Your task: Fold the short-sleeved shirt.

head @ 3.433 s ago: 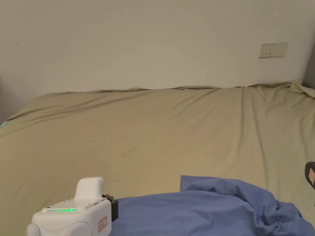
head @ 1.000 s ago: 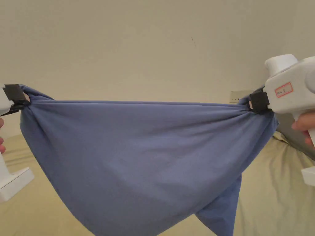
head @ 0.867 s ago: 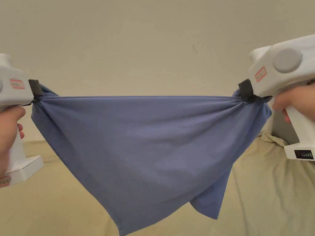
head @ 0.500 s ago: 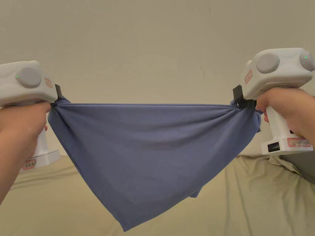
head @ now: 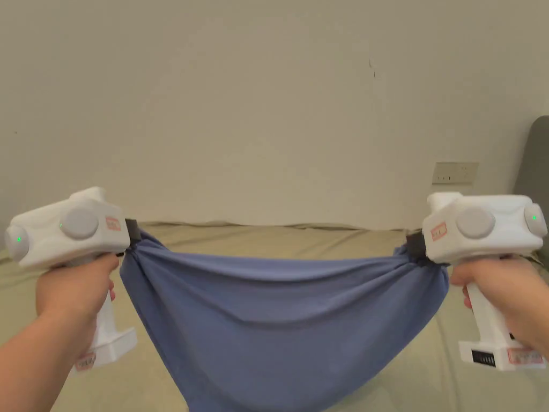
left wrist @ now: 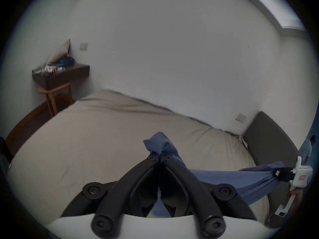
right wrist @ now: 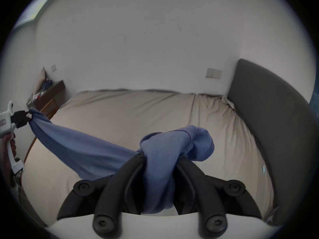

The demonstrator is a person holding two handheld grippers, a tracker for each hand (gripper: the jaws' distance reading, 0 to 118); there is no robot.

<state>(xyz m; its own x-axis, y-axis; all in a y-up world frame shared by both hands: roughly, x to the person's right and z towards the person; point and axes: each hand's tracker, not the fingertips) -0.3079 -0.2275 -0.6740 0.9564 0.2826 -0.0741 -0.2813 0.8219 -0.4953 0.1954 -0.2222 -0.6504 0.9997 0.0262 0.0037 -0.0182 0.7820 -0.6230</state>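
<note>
Step in hand: spreading. Shirt [head: 279,316] hangs mid-frame above the bed [head: 321,241] — left gripper [head: 130,232] and right gripper [head: 414,244] each pinch a bunched corner. Next, likely: lower it flat on the bed — top edge taut, no creases.

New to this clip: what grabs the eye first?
The blue shirt strung like a hammock in mid-air across the head view, sagging in the middle above the beige bed. The white left gripper and right gripper pinch its two ends, each shut on a bunch of cloth. Behind is a bare pale wall, with a dark headboard at the bed's right side.
</note>
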